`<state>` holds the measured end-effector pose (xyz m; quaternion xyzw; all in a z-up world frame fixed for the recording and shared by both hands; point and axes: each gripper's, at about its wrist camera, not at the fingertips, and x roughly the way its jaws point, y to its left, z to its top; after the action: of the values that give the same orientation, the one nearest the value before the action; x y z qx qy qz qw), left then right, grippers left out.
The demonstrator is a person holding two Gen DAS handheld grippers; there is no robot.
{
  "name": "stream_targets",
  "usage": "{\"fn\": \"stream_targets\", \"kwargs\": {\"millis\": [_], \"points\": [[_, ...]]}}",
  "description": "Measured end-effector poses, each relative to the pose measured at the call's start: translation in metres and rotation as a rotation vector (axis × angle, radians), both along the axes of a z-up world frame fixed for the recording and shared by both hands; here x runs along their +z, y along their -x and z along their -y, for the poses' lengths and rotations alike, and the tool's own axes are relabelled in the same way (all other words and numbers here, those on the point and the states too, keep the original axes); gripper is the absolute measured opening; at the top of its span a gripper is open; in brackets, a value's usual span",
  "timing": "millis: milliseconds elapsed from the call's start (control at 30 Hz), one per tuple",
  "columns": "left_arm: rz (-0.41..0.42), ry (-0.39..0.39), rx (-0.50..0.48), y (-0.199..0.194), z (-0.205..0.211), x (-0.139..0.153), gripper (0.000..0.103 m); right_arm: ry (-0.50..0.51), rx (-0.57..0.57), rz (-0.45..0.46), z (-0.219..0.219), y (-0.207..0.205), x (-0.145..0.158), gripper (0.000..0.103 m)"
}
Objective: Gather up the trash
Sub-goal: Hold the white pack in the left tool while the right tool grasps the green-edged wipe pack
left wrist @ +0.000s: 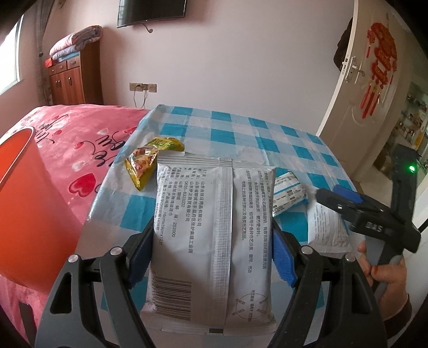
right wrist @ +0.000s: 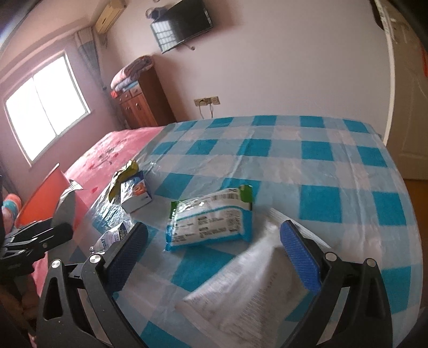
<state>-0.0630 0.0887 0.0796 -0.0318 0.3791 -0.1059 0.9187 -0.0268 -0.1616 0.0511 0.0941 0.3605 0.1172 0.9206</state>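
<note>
Trash on checked tablecloth, bedroom

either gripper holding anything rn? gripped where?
Left gripper is shut on the grey printed packet, pads on its two long side edges near mid-length. Right gripper is open, holding nothing.

Both views were fisheye, each looking forward and downward along its own gripper's two blue-padded fingers. The left wrist view sat close over the near left part of the blue-and-white checked plastic tablecloth, facing the far wall. The right wrist view looked from further right, rolled, over the same cloth. Both shared the wall-mounted black television and the pink heart-patterned bedspread.
</note>
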Motion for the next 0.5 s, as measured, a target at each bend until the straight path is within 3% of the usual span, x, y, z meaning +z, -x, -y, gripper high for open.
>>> {"fn": "stream_targets", "kwargs": {"millis": [500], "points": [[-0.005,0.008,0.019,0.001,-0.025,-0.011,0.077,0.198,0.04,-0.151,-0.039,-0.056,-0.032,0.098]]}}
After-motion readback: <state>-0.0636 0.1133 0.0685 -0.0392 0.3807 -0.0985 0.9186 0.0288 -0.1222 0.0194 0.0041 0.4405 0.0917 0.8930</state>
